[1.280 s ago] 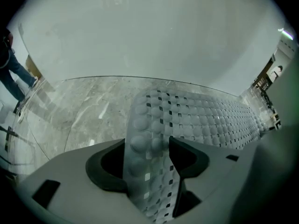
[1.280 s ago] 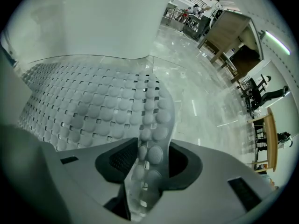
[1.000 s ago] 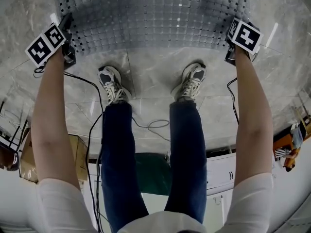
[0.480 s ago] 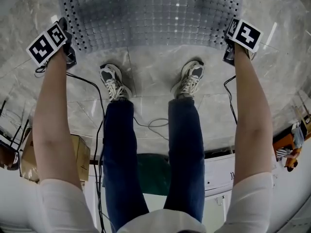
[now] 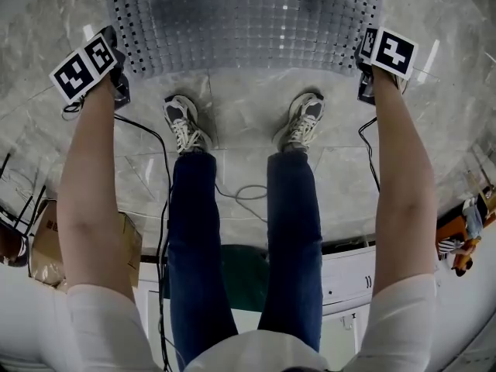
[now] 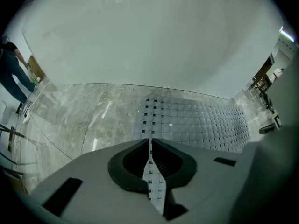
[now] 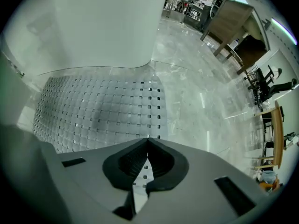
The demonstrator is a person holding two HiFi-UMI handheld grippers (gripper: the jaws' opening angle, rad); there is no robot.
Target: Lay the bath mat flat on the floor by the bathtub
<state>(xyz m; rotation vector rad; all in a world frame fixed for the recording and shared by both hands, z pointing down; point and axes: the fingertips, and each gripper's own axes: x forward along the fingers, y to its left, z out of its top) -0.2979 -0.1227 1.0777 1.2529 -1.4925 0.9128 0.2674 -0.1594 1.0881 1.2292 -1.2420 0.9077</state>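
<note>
closed and raised, left claw (image 6: 149,142) and right claw (image 7: 148,139) pinch bath mat (image 5: 248,29) corners.

**Bath mat, one piece, near corners pinched**

Bath mat (image 5: 248,22): grey, translucent soft sheet; moulded in a grid of small squares, with rows of small dark holes along its borders; spread across the pale marble floor (image 5: 248,115), far edge just beside the foot of the white bathtub (image 6: 140,41); near-left corner drawn up as a thin strip in the left gripper (image 6: 150,143), near-right corner likewise in the right gripper (image 7: 147,141); both pairs of jaws have just closed on it; rest lying on the floor.
</note>
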